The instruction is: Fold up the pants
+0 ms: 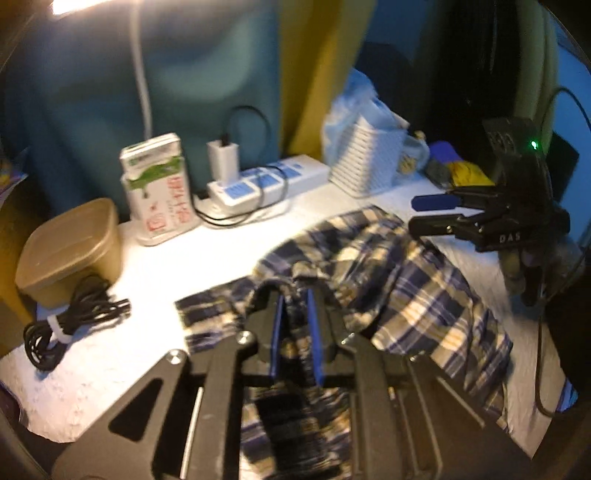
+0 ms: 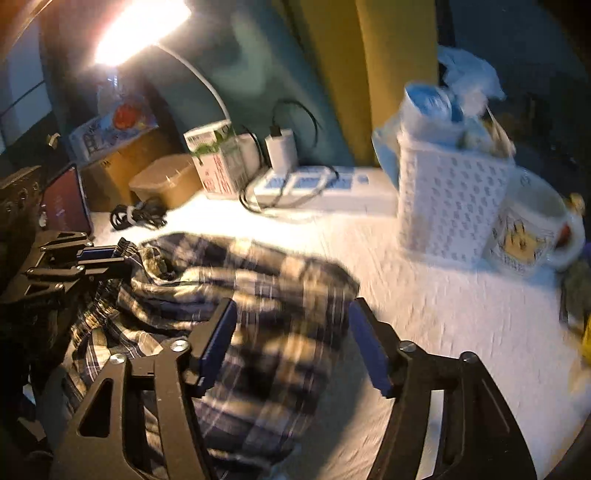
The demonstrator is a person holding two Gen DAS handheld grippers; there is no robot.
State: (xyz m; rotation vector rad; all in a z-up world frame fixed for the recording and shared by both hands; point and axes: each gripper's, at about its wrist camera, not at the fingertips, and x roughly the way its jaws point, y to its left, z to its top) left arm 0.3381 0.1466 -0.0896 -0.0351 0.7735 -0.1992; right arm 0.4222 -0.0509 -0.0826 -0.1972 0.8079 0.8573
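Observation:
The plaid pants (image 1: pixel 399 284) lie crumpled on the white table (image 1: pixel 155 273), blue, cream and black checked. My left gripper (image 1: pixel 295 299) is shut on a bunched fold of the pants, cloth pinched between its blue pads. It also shows at the left of the right wrist view (image 2: pixel 107 258), gripping the fabric edge. My right gripper (image 2: pixel 291 314) is open and empty, hovering just above the right part of the pants (image 2: pixel 258 325). In the left wrist view it (image 1: pixel 417 214) sits at the far right, over the pants' far end.
Along the back stand a brown lidded box (image 1: pixel 70 247), a tissue pack (image 1: pixel 159 184), a power strip with charger (image 1: pixel 266 181), a white basket (image 2: pixel 450 199) and a mug (image 2: pixel 532 229). A coiled black cable (image 1: pixel 66 325) lies left. A lamp (image 2: pixel 136 26) glares above.

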